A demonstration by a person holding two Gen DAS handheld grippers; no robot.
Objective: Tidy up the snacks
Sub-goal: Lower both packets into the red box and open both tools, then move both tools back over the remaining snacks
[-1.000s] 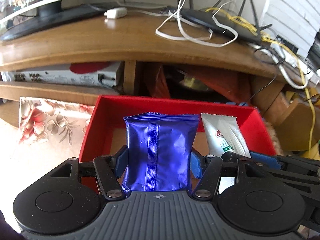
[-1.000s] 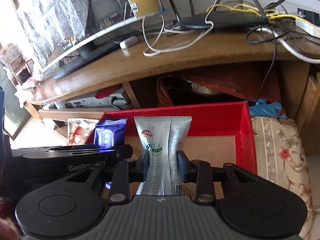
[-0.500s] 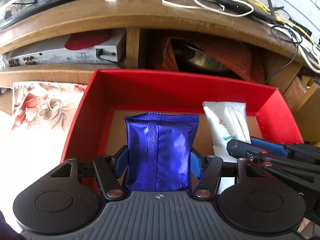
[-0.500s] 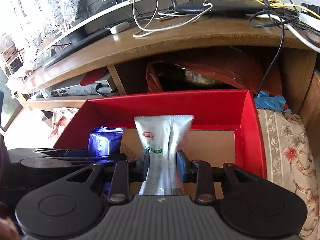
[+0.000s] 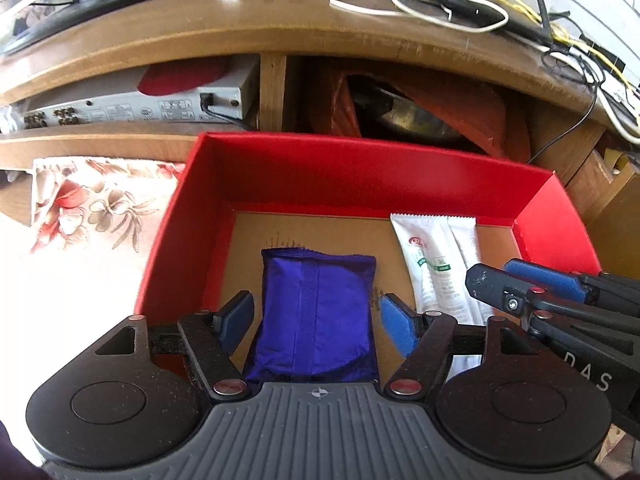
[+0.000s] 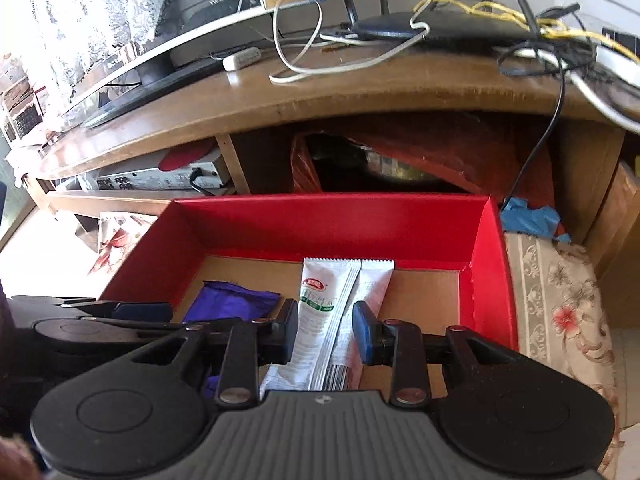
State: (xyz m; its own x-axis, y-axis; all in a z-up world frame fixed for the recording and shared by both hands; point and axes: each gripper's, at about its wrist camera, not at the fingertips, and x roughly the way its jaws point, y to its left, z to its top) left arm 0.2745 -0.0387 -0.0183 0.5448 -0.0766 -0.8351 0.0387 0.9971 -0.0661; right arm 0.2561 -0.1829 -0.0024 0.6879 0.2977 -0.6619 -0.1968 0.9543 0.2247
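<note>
The blue packet (image 5: 320,280) now lies flat on the brown floor of the red box (image 5: 360,172), towards its left side. Half a second ago it stood upright, pinched between the blue pads (image 5: 240,312) of the left gripper (image 5: 316,316). Those jaws have just been opening. The packet is between them, but there is a clear gap at each pad and nothing presses on it. So the left claw is open and holds nothing, and the first snack looks delivered.

The white packet (image 6: 320,292) sits just to the right of the blue one, apart from it. Its far end is close to the box's back wall, and it has come down from above the rim to low over the floor. The right gripper (image 6: 326,326) is closed on it about midway along, both pads against the wrapper, as in the earlier views. Whether its far end already rests on the floor I cannot tell.

By my reading the left side's placing is done and the right's is one release short. The next move is probably to let the white packet go and lift both claws clear without dragging a wrapper.

The box stands on a floral cloth (image 5: 92,204) before a wooden stand (image 5: 280,32).
</note>
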